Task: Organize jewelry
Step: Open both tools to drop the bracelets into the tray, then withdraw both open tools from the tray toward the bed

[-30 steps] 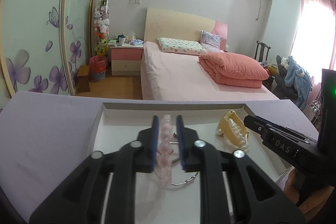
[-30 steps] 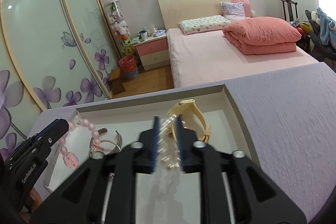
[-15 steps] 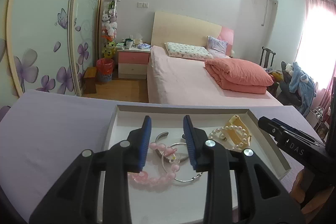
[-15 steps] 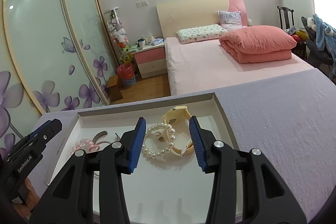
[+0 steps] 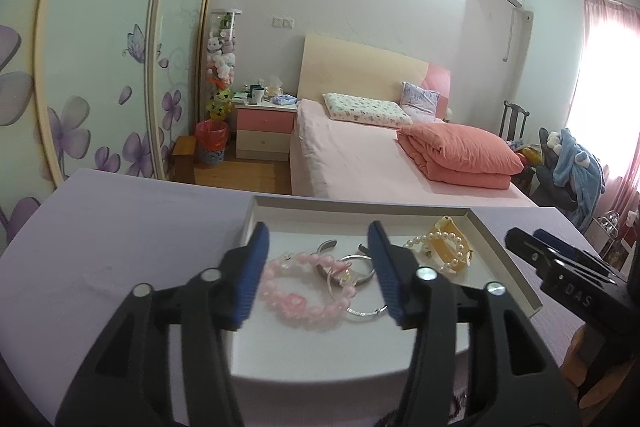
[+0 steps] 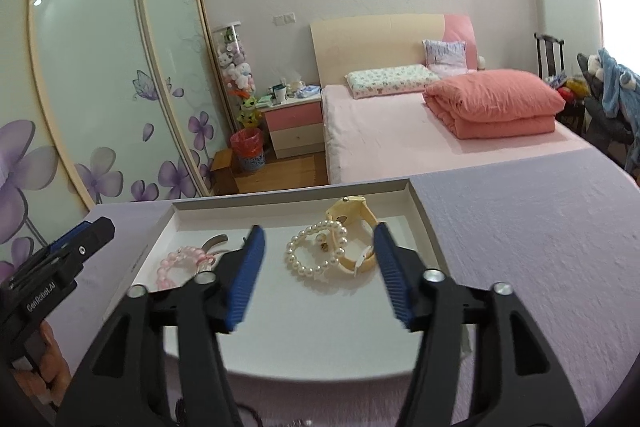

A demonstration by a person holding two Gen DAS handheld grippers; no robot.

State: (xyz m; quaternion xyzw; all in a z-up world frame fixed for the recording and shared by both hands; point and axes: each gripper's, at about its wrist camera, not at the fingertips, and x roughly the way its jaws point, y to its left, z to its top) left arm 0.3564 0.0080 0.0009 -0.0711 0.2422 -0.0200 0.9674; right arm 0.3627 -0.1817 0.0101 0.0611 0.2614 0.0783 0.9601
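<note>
A shallow white tray (image 5: 508,271) (image 6: 424,223) sits on the purple table. In it lie a pink bead bracelet (image 5: 300,303) (image 6: 176,263), silver rings (image 5: 366,311), a white pearl bracelet (image 5: 444,251) (image 6: 316,255) and a yellow watch (image 5: 450,231) (image 6: 356,215). My left gripper (image 5: 320,275) is open and empty, above and short of the pink bracelet. My right gripper (image 6: 320,271) is open and empty, above and short of the pearl bracelet. Each gripper shows at the edge of the other's view.
The purple tablecloth (image 6: 540,235) extends left and right of the tray. Beyond the table are a pink bed (image 5: 380,159), a nightstand (image 5: 264,131) and a wardrobe with flower-print sliding doors (image 6: 100,87).
Both grippers have opened and let go: the pink bracelet and the pearl bracelet now lie in the tray. Both grippers have pulled back and up from the tray.
</note>
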